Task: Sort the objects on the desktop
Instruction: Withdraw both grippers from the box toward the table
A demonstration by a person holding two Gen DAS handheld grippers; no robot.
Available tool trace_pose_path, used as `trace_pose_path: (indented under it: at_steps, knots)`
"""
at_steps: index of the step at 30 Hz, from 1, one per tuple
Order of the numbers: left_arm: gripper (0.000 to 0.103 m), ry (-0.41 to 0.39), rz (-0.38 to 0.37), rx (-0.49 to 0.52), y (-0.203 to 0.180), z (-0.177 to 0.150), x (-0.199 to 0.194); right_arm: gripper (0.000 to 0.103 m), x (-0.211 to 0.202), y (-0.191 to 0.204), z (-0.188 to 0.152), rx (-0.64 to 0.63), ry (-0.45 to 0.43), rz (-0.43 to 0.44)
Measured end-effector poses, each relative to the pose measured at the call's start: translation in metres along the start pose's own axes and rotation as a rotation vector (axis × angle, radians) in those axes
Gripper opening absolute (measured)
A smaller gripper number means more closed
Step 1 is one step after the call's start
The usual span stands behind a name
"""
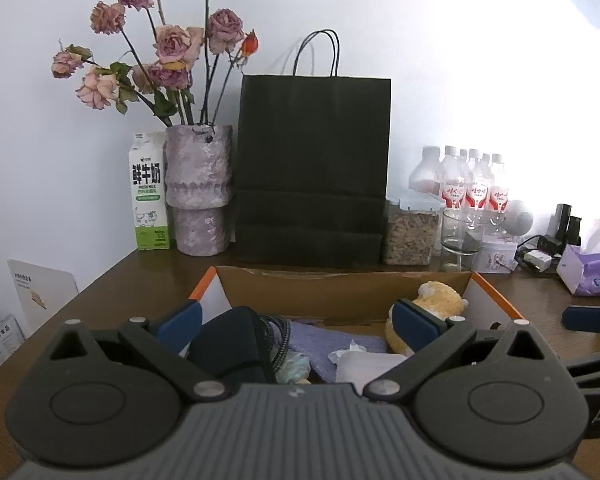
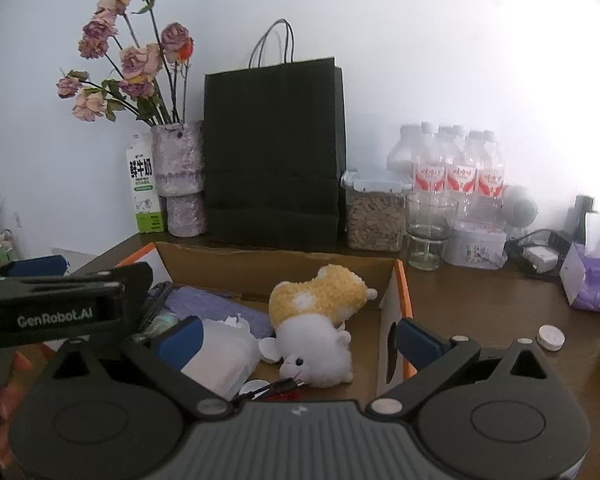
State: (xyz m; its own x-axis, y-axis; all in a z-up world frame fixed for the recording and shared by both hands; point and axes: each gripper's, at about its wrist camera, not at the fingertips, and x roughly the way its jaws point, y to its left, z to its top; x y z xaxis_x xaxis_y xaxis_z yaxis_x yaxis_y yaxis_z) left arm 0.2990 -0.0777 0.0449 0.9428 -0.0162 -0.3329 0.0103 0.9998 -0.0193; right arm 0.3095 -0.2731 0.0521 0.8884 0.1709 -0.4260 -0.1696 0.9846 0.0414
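Cardboard box (image 2: 276, 268) on the brown desk (image 2: 480, 312) already holds the plush sheep (image 2: 320, 332), lying just ahead of the right gripper (image 2: 296, 340). Left gripper (image 1: 296, 320) hovers over the box's left half. Both are spread wide, holding nothing.

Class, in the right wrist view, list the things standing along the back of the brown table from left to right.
White-and-green milk carton → mottled purple vase of dried roses → black paper carrier bag → clear lidded tub of brown pellets → empty stemmed glass → purple tissue box.
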Motion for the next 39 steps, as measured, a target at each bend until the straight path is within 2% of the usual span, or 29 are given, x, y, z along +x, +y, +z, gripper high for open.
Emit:
trace_pose_path:
  at_steps: [11,24,32,39]
  knots:
    - [0.103,-0.014,0.01,-0.032,0.016,0.002,-0.037,0.103,-0.039,0.014,-0.001,-0.029,-0.036,0.024]
    - [0.103,0.02,0.014,-0.01,0.033,-0.016,-0.087,0.103,-0.096,0.01,-0.031,-0.045,-0.017,-0.002]
    - [0.103,0.062,0.034,0.004,0.037,-0.032,-0.102,0.103,-0.115,-0.006,-0.061,-0.031,0.025,-0.02]
    - [0.103,0.103,0.044,0.003,0.043,-0.049,-0.107,0.103,-0.106,-0.019,-0.091,-0.045,0.125,-0.042]
